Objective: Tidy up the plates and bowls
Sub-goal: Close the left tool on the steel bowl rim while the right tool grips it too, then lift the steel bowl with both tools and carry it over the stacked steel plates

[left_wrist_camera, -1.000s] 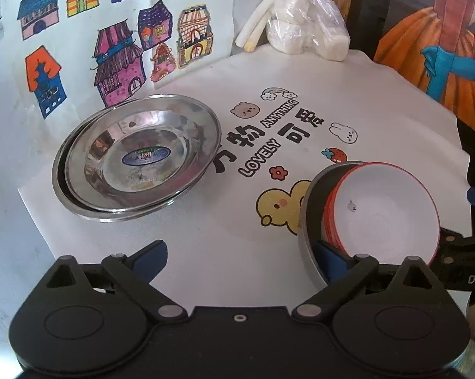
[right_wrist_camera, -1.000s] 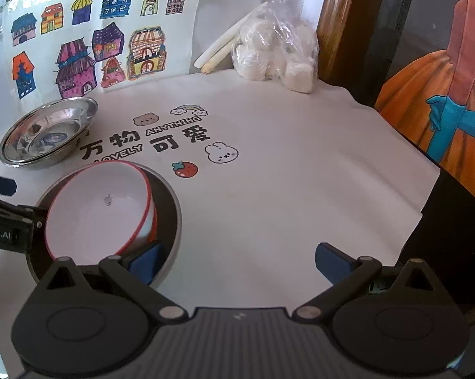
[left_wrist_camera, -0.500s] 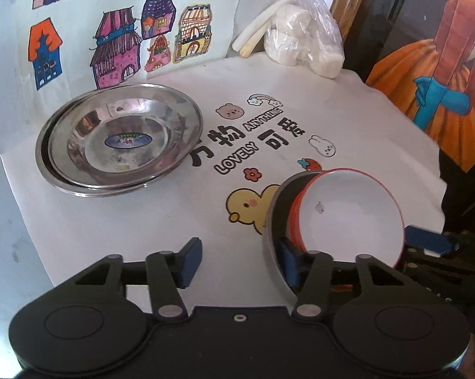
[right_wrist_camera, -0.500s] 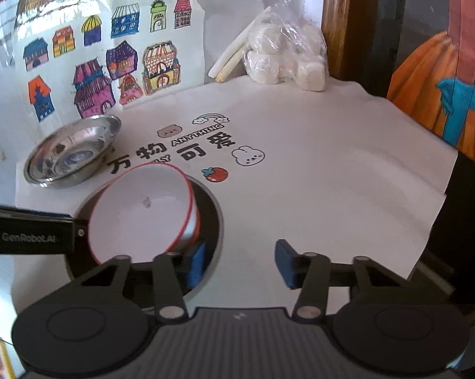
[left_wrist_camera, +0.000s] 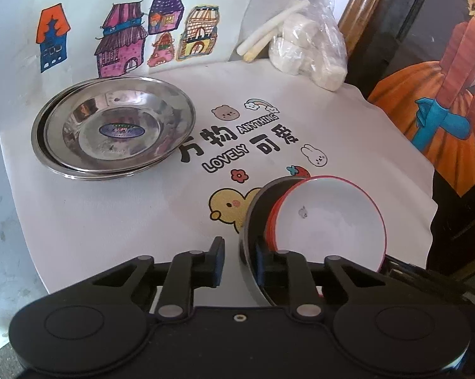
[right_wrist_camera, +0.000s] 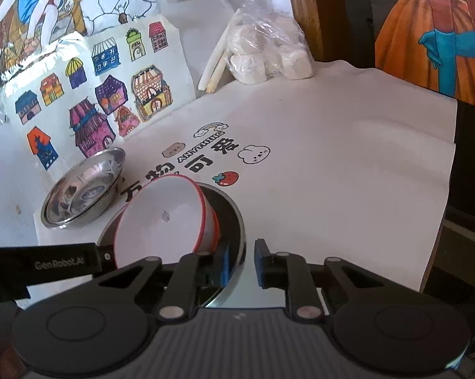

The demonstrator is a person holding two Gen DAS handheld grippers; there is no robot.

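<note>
White cloth printed with cartoon animals and black lettering [left_wrist_camera: 253, 132] covers the tabletop, and a sheet of coloured house drawings [left_wrist_camera: 127, 31] leans against the wall behind it beside a clear plastic bag of white lumps [left_wrist_camera: 307, 50].

Two shallow stainless steel plates [left_wrist_camera: 114, 126], nested one in the other, rest on the cloth at the far left. Nearer the cameras, a dark steel dish with a bright rim [left_wrist_camera: 253, 208] carries a stack of white bowls with red rims [left_wrist_camera: 326, 221], which sits tilted inside it.

Both devices point downward at a slant toward this dish from opposite sides. The left gripper [left_wrist_camera: 237, 262] has just been closing; its jaws stand narrow across the near left rim of the dish, with one blue pad [left_wrist_camera: 218, 260] outside the rim and the other inside, against the dish wall below the bowls. The right gripper [right_wrist_camera: 242, 263] has likewise just been closing, and its jaws straddle the right rim in the same way: one blue pad [right_wrist_camera: 261, 262] outside, the other tucked inside beneath the tilted bowls. In the right wrist view, the black body of the left device enters from the left edge, level with the bowls.
</note>
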